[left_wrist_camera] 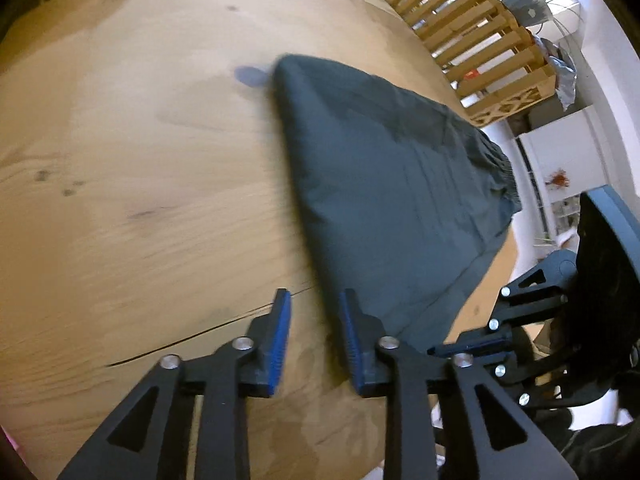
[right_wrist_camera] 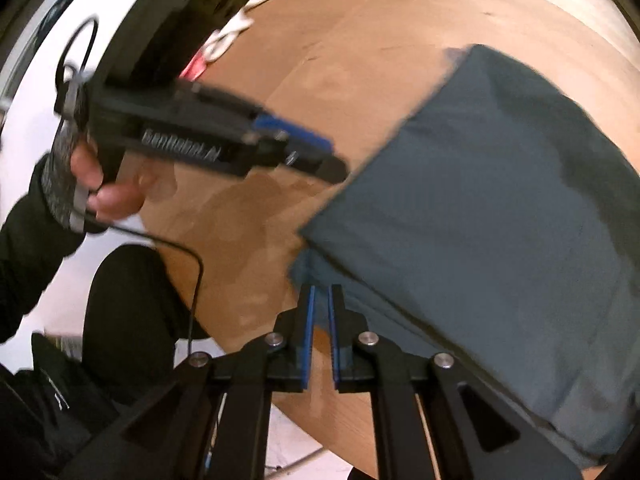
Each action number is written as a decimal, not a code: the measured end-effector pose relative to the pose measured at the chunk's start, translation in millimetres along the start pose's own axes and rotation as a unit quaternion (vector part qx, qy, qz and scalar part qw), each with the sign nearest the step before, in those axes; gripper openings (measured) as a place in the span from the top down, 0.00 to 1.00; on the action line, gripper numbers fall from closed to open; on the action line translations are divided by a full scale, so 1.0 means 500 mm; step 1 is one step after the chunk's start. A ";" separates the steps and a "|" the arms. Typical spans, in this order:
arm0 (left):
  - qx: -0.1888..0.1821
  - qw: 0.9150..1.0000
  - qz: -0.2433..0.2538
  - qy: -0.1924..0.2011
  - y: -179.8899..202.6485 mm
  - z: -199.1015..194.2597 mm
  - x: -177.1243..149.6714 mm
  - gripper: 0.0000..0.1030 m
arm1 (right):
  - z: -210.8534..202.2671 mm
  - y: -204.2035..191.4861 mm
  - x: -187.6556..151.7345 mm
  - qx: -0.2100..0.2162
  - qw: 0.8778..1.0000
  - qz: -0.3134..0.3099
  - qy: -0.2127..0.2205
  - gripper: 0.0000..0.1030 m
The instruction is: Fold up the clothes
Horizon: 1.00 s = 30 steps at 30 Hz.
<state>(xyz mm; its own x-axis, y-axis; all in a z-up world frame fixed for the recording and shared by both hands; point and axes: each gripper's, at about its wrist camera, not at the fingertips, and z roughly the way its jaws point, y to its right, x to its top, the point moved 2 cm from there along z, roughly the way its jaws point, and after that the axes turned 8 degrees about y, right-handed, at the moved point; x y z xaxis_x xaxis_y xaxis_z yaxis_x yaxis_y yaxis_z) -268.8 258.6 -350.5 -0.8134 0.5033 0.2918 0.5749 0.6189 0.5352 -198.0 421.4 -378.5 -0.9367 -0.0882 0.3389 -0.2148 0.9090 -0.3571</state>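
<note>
While the dark garment [left_wrist_camera: 396, 184] lies folded flat on the wooden table [left_wrist_camera: 140, 168], your left gripper [left_wrist_camera: 314, 300] hangs just above the bare wood beside its near edge, jaws set well apart and holding nothing. The blue pads [left_wrist_camera: 280, 336] frame a strip of table, with the cloth's edge touching or just beside the pad nearer it. Your right gripper [right_wrist_camera: 320, 294] sits at the garment's near corner, jaws drawn narrow with only a thin gap between them; the tips meet the lower layer of cloth [right_wrist_camera: 308, 270], though blur keeps you from telling whether they actually pinch it. From the right wrist view, the left gripper's tip reaches the folded edge, and your hand [right_wrist_camera: 100, 184] wraps its handle, a black cable [right_wrist_camera: 192, 264] trailing down. A slatted wooden rack [left_wrist_camera: 472, 28] stands beyond the table's far edge.
</note>
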 end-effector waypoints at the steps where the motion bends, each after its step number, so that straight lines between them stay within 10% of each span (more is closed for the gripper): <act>1: -0.004 1.000 0.002 -0.005 0.009 0.010 0.002 0.67 | -0.009 0.012 -0.001 0.002 1.000 0.014 0.007 0.93; 9: -0.001 0.999 0.021 -0.029 0.059 0.080 0.023 0.57 | 0.036 0.064 -0.052 -0.014 0.999 0.043 0.001 0.93; 11: 0.009 0.999 0.028 -0.025 0.067 0.090 0.028 0.66 | 0.022 0.089 -0.052 -0.009 0.997 0.070 0.023 0.93; 12: 0.017 0.999 0.034 -0.021 0.072 0.093 0.029 0.95 | 0.014 0.101 -0.052 -0.006 0.996 0.084 0.035 0.93; 16: 0.015 0.999 0.036 0.017 0.088 0.083 0.030 0.97 | -0.062 0.209 -0.101 -0.036 0.982 0.171 0.077 0.93; 24: -0.036 0.996 0.033 0.076 0.207 0.040 0.076 0.97 | -0.243 0.460 -0.228 -0.116 0.914 0.355 0.157 0.92; 30: -0.071 0.985 0.129 0.087 0.449 0.087 0.154 0.97 | -0.358 0.616 -0.345 -0.132 0.855 0.452 0.214 0.92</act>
<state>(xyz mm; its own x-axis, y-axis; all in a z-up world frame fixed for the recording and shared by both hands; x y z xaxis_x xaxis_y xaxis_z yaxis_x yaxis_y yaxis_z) -198.3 462.6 -242.5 -0.6517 0.5144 0.5574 0.7565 0.3876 0.5268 -53.1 789.6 -391.1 -0.4868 0.8062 0.3362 0.6681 0.5916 -0.4514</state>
